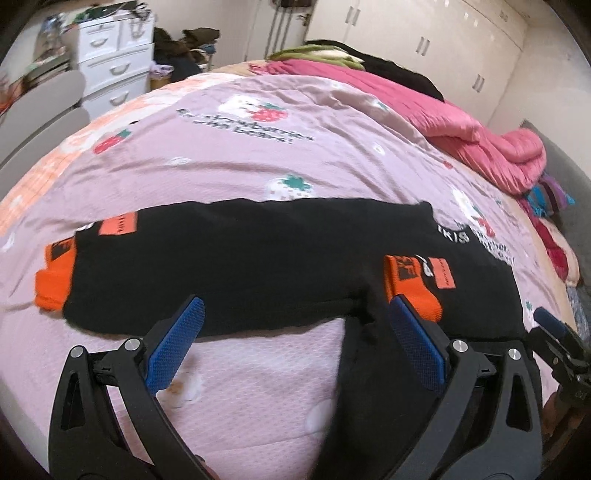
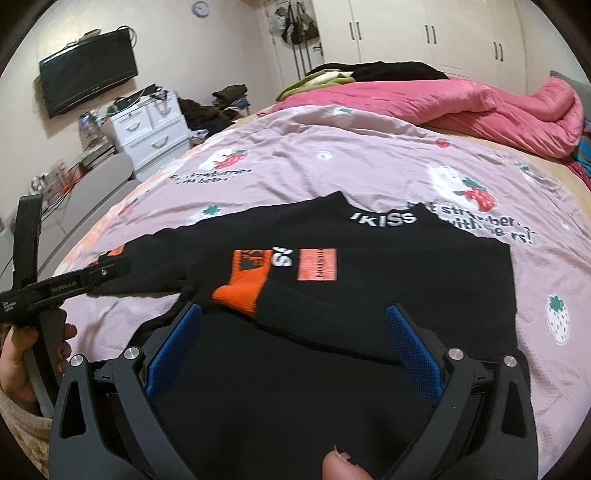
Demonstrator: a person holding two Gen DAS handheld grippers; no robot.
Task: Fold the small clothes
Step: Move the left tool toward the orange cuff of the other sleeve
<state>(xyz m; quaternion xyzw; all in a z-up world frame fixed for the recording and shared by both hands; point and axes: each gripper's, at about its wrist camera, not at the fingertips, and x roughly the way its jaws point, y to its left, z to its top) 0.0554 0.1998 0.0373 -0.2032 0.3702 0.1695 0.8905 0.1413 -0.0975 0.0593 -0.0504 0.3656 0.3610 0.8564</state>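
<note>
Bedroom with white wardrobes along the back wall, a wall-mounted television at upper left of the right wrist view and a white chest of drawers below it. Bed covered by a lilac strawberry-print quilt, with a rolled pink duvet pushed to the upper right of both frames.

Black sweater lay flat across the quilt, mid-frame in both views, white lettering on its collar pointed away from the cameras. One sleeve was folded in over the chest, its orange cuff resting on the black fabric beside an orange patch; the other orange cuff sat on the quilt at centre left of the left wrist view.

Left gripper spread wide open at the bottom of its frame, holding nothing, blue pads poised just above the sweater's lower hem, right-hand pad close to the folded cuff. Right gripper likewise gaped empty over the sweater's body at bottom centre. Left gripper's black handle, held by a hand, visible at left edge of the right wrist view.
</note>
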